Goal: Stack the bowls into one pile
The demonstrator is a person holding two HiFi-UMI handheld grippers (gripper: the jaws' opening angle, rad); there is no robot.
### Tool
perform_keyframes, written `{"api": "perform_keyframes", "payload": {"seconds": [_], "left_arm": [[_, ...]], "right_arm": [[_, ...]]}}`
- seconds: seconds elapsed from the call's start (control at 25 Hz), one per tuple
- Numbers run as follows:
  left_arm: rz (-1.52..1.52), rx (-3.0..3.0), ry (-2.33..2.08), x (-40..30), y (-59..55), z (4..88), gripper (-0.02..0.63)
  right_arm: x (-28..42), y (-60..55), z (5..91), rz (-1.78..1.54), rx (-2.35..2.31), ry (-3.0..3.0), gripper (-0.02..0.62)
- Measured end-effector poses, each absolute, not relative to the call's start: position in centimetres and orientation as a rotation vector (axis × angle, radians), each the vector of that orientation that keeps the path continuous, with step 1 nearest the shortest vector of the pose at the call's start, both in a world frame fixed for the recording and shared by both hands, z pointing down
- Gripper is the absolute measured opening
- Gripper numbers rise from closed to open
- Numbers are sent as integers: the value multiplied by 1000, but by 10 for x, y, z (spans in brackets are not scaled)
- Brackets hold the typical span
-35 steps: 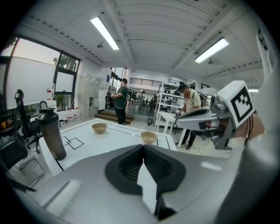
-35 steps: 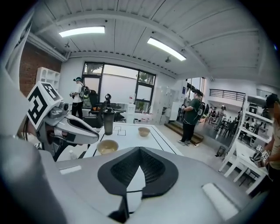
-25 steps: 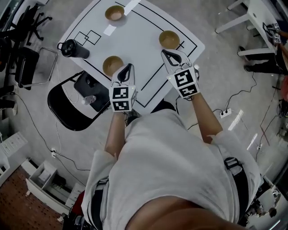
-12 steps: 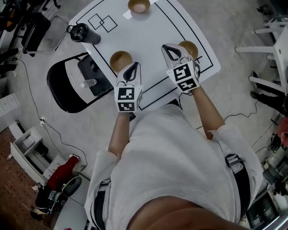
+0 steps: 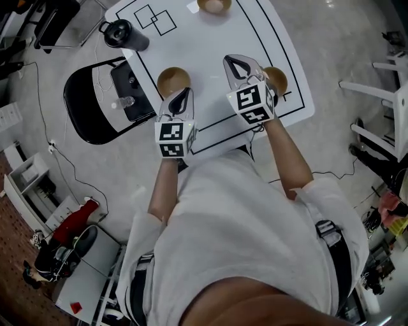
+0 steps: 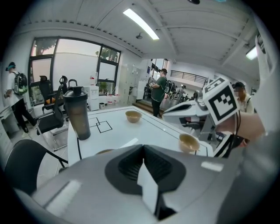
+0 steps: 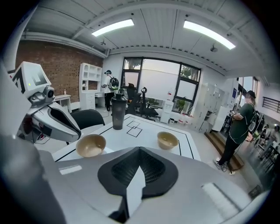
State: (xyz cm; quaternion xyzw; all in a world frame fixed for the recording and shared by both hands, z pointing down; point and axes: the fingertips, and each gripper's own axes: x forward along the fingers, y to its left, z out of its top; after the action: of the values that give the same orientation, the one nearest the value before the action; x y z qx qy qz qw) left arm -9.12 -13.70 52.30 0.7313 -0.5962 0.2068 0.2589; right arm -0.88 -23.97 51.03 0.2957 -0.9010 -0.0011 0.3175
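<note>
head view shows three bowls well apart on the white table: near bowl just ahead of the left gripper, side bowl partly behind the right gripper, far bowl at the far edge. both grippers hover with jaws together, holding nothing. stacking looks not yet begun; the next move likely calls for parting one pair of jaws and taking a rim.

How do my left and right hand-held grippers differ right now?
The left hand-held gripper sits by the table's near corner, tip just short of the left bowl; the right hand-held gripper reaches farther over the table, hiding part of the right bowl in the head view. Both are shut and empty.
</note>
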Motion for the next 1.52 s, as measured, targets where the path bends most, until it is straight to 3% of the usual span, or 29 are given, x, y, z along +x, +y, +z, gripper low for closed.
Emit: {"api": "perform_keyframes", "payload": {"seconds": [0.52, 1.4, 1.52], "left_arm": [[535, 1851, -1662, -120, -158, 536, 3], [542, 1708, -1705, -160, -171, 557, 3], [539, 1693, -1713, -163, -170, 558, 3]], "right_arm": [[-34, -307, 540, 17, 731, -2343, 0], [-71, -398, 600, -488, 632, -2000, 0], [-69, -406, 606, -511, 645, -1954, 30]]}}
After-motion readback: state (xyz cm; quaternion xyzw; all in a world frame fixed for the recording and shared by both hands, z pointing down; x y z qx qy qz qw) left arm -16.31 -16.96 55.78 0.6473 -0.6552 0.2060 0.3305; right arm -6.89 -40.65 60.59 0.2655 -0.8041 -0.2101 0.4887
